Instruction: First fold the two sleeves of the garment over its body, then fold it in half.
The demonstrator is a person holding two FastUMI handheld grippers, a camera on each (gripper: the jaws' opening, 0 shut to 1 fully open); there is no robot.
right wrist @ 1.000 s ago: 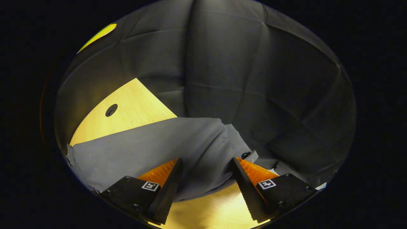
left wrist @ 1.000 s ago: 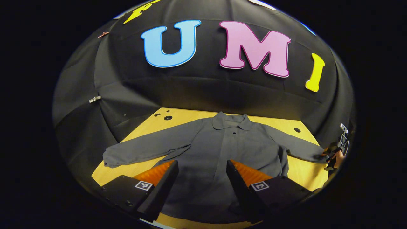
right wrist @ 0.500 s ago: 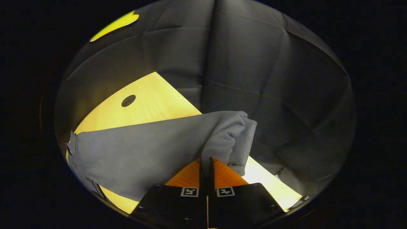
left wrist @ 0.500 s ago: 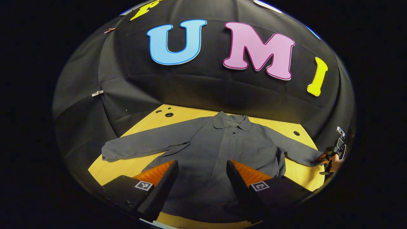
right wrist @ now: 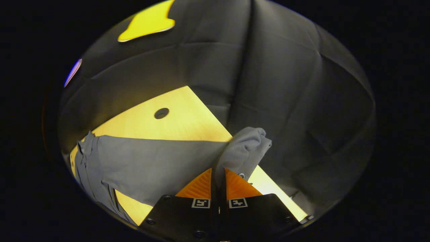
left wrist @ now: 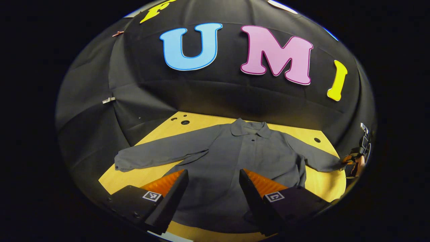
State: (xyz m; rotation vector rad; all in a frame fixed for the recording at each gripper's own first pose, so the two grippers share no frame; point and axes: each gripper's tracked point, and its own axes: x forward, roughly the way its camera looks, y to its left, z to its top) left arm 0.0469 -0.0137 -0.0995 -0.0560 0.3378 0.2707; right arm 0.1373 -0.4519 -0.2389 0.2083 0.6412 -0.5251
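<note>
Left gripper view: a grey long-sleeved collared shirt (left wrist: 242, 158) lies spread face-up on the light wooden table (left wrist: 151, 174), collar toward the black cloth wall (left wrist: 215, 97).

Its left-hand sleeve (left wrist: 158, 154) stretches flat across the wood, while the end of the other sleeve (left wrist: 319, 159) is pinched at the table's far right edge by the right gripper (left wrist: 351, 161), with a hand (left wrist: 360, 164) behind it. The left gripper (left wrist: 213, 178) hangs above the shirt's lower body with its fingers spread wide and nothing between them. In the right gripper view, the right gripper (right wrist: 218, 178) has its fingers pressed together on the bunched cuff (right wrist: 247, 148), which rises off the table beside a round hole (right wrist: 161, 113).
</note>
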